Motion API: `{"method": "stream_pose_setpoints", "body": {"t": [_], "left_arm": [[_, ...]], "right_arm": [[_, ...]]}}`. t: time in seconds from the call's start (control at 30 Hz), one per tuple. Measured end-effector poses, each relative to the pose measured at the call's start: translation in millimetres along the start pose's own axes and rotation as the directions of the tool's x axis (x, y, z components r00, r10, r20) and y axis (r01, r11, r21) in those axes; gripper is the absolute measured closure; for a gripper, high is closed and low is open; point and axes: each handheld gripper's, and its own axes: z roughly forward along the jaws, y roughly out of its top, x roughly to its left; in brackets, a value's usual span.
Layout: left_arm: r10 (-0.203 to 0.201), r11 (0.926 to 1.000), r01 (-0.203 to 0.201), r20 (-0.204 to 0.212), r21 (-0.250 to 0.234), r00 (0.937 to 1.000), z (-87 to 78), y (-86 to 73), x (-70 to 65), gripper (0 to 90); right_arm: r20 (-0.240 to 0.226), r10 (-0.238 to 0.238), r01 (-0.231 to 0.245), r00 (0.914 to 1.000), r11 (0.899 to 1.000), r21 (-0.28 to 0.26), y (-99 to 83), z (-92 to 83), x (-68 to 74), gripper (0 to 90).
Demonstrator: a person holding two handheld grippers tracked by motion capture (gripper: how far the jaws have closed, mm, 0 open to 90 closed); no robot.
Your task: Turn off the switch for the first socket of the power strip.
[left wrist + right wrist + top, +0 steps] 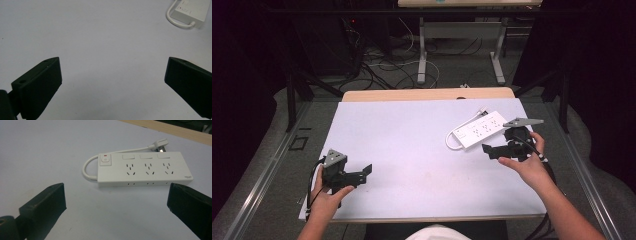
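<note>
A white power strip (479,129) lies on the white table sheet (412,145) at the right, with its cord looping round to a plug (482,112) behind it. In the right gripper view the power strip (145,170) shows a rocker switch at its left end and three socket groups, and its plug (160,145) rests beyond it. My right gripper (490,150) hovers just in front of the strip, open and holding nothing (115,202). My left gripper (362,172) sits near the table's front left, open and holding nothing (112,77). The left gripper view catches one end of the power strip (191,11) far off.
A wooden table edge (427,94) shows behind the sheet. Beyond it are another table's metal legs (422,55) and loose cables (377,70) on the floor. Dark frame rails (292,100) flank the table.
</note>
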Motion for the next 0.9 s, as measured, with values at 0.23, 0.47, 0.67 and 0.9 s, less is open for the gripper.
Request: {"method": "stream_pose_setpoints", "body": {"t": [0.23, 0.47, 0.67, 0.9], "left_arm": [[-0.006, 1.0000, 0.006, 0.000, -0.002, 1.0000, -0.1, 0.0, -0.1, 0.9], [0.000, 1.0000, 0.000, 0.001, 0.002, 1.0000, 0.1, 0.0, 0.1, 0.9], [-0.003, 1.0000, 0.003, 0.001, 0.002, 1.0000, 0.1, -0.1, 0.0, 0.9], [-0.006, 1.0000, 0.006, 0.000, -0.003, 1.0000, 0.1, -0.1, -0.3, 0.9]], "right_arm": [[0.007, 0.002, -0.002, 1.0000, 1.000, 0.004, 12.3, 0.8, -2.9, 1.9], [0.008, -0.002, 0.002, 1.0000, 1.000, 0.016, 20.6, 3.9, -7.2, 1.9], [0.022, -0.007, 0.006, 0.9997, 0.999, 0.046, 29.1, 9.9, -9.4, 2.0], [0.030, -0.014, 0.012, 0.9994, 0.998, 0.067, 37.8, 16.1, -10.0, 2.3]]}}
